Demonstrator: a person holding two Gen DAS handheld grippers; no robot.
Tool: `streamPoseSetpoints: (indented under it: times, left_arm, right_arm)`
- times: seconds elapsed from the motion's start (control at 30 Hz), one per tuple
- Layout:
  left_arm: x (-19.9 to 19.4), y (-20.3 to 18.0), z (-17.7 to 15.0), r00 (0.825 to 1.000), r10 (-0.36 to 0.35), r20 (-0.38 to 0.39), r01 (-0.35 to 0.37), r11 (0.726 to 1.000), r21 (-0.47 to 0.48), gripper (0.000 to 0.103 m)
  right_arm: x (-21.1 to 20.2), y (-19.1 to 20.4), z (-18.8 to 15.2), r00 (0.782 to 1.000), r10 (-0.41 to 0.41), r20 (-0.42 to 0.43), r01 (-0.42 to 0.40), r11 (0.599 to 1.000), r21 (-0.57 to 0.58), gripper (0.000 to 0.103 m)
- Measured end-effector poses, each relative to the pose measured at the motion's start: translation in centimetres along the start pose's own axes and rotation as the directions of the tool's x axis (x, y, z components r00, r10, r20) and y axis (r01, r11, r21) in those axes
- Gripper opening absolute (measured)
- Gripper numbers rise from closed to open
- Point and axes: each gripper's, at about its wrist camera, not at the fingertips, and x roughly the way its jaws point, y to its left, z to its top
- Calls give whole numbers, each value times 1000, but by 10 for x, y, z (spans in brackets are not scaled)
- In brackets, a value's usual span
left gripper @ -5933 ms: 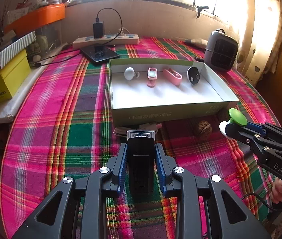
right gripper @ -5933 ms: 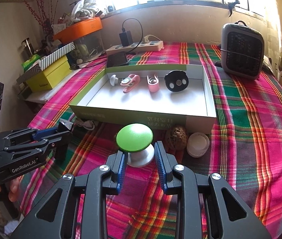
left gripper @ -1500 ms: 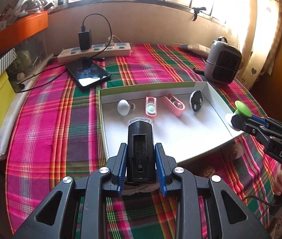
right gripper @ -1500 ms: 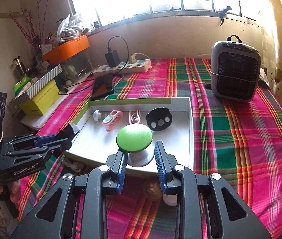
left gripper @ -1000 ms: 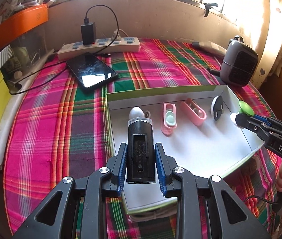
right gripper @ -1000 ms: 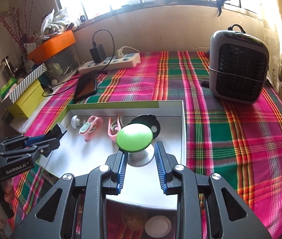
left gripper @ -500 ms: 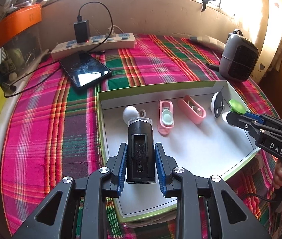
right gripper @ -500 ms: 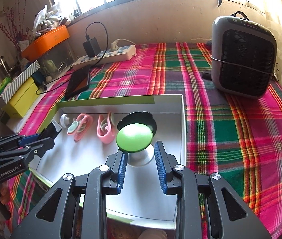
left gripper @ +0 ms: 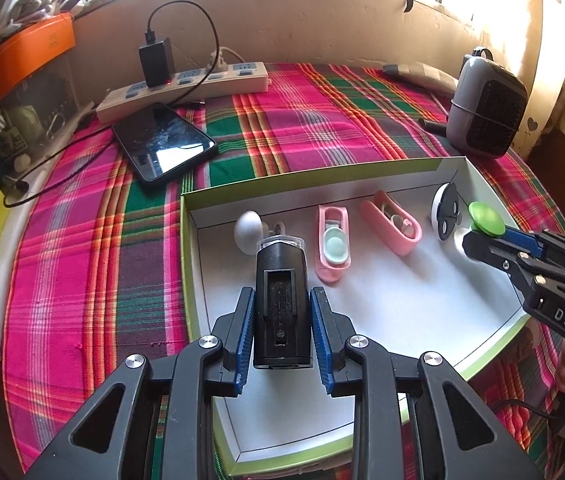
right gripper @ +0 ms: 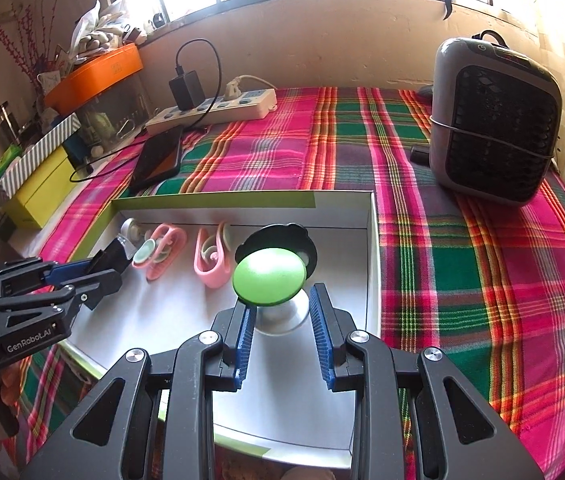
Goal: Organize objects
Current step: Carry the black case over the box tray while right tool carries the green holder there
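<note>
Likely to go wrong at release. Could knock the white egg-shaped piece [left gripper: 248, 232], lying just beyond the tip of the black clip-on light [left gripper: 280, 300], if pushed further toward the far wall of the white tray [left gripper: 314, 188]. Could also tip the black round disc [right gripper: 278, 246], propped just behind the green-capped knob [right gripper: 269, 276], if set down too close. Might roll once freed, given the knob's rounded silver base [right gripper: 282, 316]. Risk of the 2 tools fouling each other seems low, sitting well apart over the tray.

Left gripper [left gripper: 282, 340]: clenched on the black clip-on light, blue pads [left gripper: 244, 336] pressing both its sides, pointed forward and angled down over the tray's left half, light tip aimed at the egg-shaped piece. Cannot tell whether touching the tray floor or held just above it.

Right gripper [right gripper: 282, 336]: grasping the green-capped knob by its silver base, left pad touching, right pad close beside, cap upward, held over the tray's right half near the right wall. Seen from the left view [left gripper: 482, 242] reaching in low across the tray's right edge.

Already inside the tray along the far wall: 2 pink cases [left gripper: 332, 248] [left gripper: 392, 222] between the egg-shaped piece and the disc.
</note>
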Motion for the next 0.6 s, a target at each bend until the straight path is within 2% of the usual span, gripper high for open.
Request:
streamPoseSetpoints:
  times: [0.6]
  left_arm:
    - [10, -3, 6, 1000, 26, -2, -26, 1000, 15, 25]
  right_arm:
    - [12, 5, 10, 999, -33, -6, 33, 998, -49, 29]
